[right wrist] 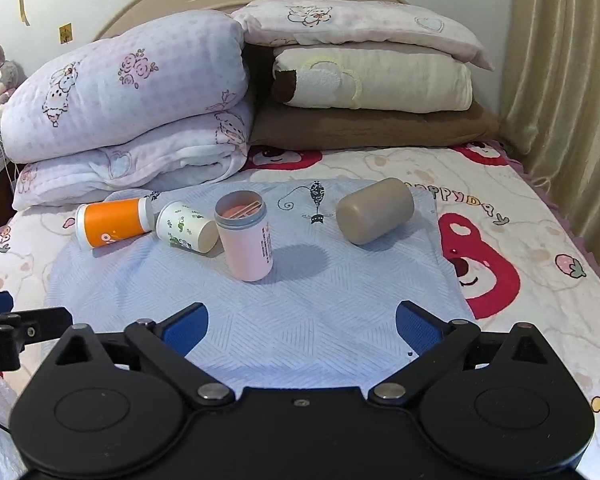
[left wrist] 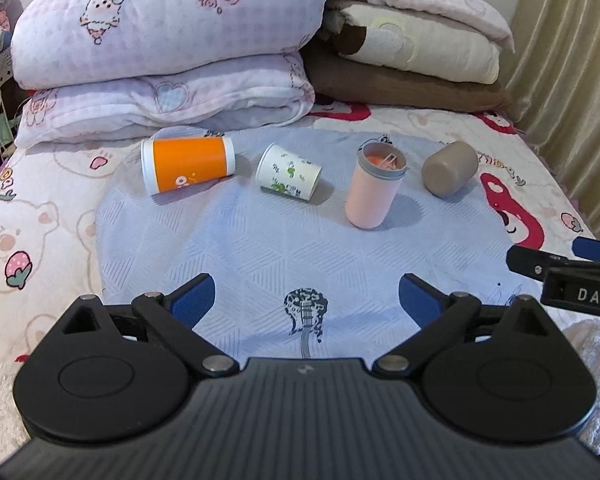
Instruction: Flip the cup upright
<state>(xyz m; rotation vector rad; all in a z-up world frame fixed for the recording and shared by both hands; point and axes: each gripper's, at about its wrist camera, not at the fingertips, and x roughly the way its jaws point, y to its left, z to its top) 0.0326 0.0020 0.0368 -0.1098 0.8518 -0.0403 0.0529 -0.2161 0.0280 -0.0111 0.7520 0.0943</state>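
Note:
Several cups rest on a light blue cloth on the bed. An orange cup lies on its side at the left. A white paper cup with green print lies on its side beside it. A pink cup stands upright with its mouth up. A taupe cup lies on its side at the right. My left gripper is open and empty, well short of the cups. My right gripper is open and empty too, and shows at the right edge of the left wrist view.
Folded pink-print quilts and stacked pillows sit close behind the cups. A curtain hangs at the right. A plush toy sits at the far left. The bed sheet has bear prints.

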